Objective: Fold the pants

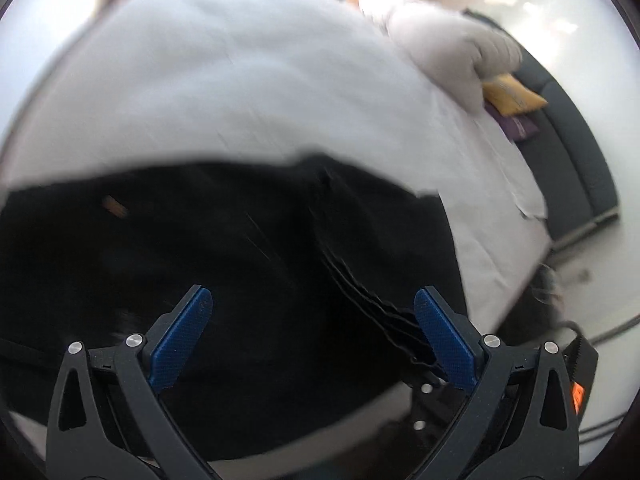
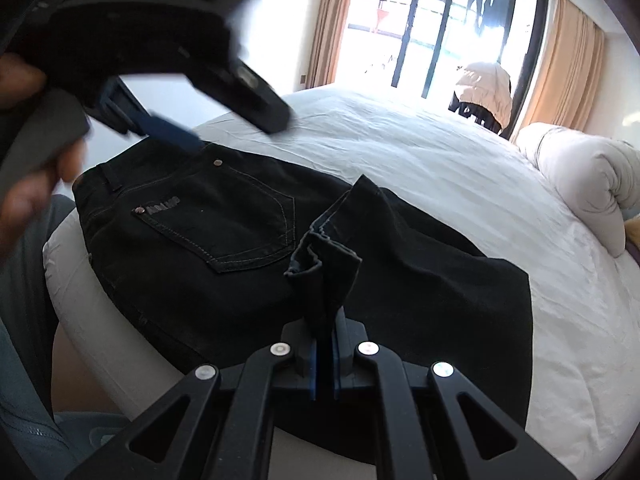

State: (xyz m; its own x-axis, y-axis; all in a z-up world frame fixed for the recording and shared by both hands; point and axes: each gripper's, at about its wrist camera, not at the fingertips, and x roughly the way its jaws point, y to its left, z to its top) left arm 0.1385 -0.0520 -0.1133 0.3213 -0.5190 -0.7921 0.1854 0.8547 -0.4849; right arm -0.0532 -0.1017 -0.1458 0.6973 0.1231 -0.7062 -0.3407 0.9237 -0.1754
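Black jeans (image 2: 224, 236) lie on a white bed (image 2: 420, 168), back pocket up, waistband to the left. My right gripper (image 2: 325, 354) is shut on the hem of a pant leg (image 2: 326, 264), held bunched above the jeans. My left gripper (image 1: 313, 334) is open and empty, hovering just above the black jeans (image 1: 224, 248). In the right wrist view the left gripper (image 2: 160, 128) is blurred above the waistband at the upper left.
A rolled white duvet (image 2: 584, 176) lies at the bed's far right, also in the left wrist view (image 1: 448, 44). A yellow item (image 1: 510, 94) lies beside it. A dark sofa (image 1: 572, 152) stands past the bed. A balcony door (image 2: 440, 20) is behind.
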